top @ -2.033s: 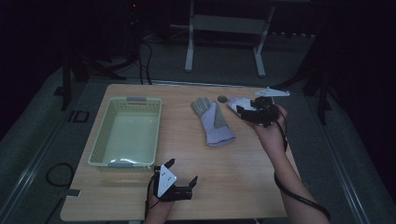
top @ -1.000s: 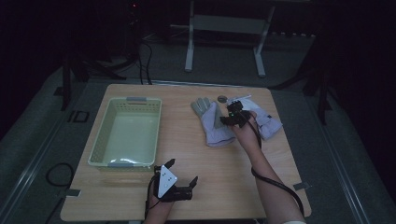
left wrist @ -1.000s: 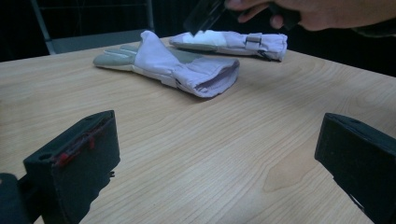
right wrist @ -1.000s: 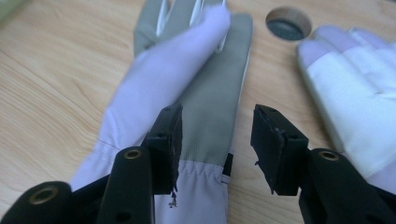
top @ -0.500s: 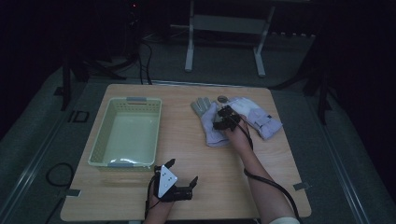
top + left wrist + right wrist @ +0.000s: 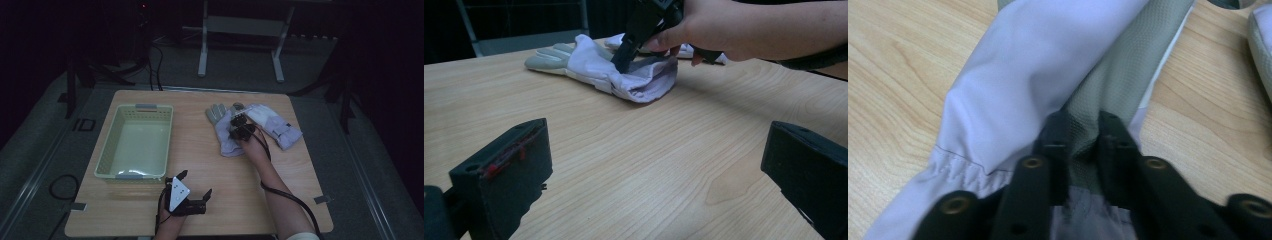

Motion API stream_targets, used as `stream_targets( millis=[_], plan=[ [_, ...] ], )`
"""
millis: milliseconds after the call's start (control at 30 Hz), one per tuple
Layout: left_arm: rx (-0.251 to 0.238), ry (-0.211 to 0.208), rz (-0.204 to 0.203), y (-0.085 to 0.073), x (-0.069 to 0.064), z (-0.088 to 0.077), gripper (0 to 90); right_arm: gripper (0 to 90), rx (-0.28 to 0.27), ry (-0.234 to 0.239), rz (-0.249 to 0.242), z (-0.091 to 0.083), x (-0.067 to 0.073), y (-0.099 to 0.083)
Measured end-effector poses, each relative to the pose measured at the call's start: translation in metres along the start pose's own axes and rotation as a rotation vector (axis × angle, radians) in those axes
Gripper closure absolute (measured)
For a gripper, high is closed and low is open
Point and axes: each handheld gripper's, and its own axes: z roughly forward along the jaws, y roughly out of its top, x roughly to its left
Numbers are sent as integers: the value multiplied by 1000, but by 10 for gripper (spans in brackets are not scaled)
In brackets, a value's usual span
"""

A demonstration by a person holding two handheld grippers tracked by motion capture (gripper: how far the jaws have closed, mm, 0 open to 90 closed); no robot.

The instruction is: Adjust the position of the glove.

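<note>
High view: two gloves lie near the table's (image 6: 210,205) far edge, one basket (image 6: 135,142) toward the left edge. Right gripper (image 6: 239,126) has just closed its jaws, pinching the near glove (image 6: 223,130); the second glove (image 6: 275,126) lies just beside. Left gripper (image 6: 192,190) rests unclenched at the near edge.

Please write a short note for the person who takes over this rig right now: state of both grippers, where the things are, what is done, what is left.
Right gripper: jaws have just closed, pinching a fold of the nearer glove near its cuff; glove not lifted.
Left gripper: jaws open, holding nothing, resting at the near table edge.
Second glove: flat on the table, to the right of the first.
Basket: on the left, nothing in it.
Done: the grasp.
Left, probably: carry both gloves to the basket.
</note>
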Motion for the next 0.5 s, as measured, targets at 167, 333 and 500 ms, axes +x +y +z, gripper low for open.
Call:
stream_targets(
  millis=[167, 333, 500],
  plan=[
    [0, 0, -2, 0, 0, 0, 1, 859, -61, 39, 123, -12, -1, -1],
    [1, 0, -3, 0, 1, 0, 1, 863, -119, 51, 154, -36, 7, -2],
    [-2, 0, -10, 0, 1, 0, 1, 865, -166, 85, 170, -64, 20, -1]
  ],
)
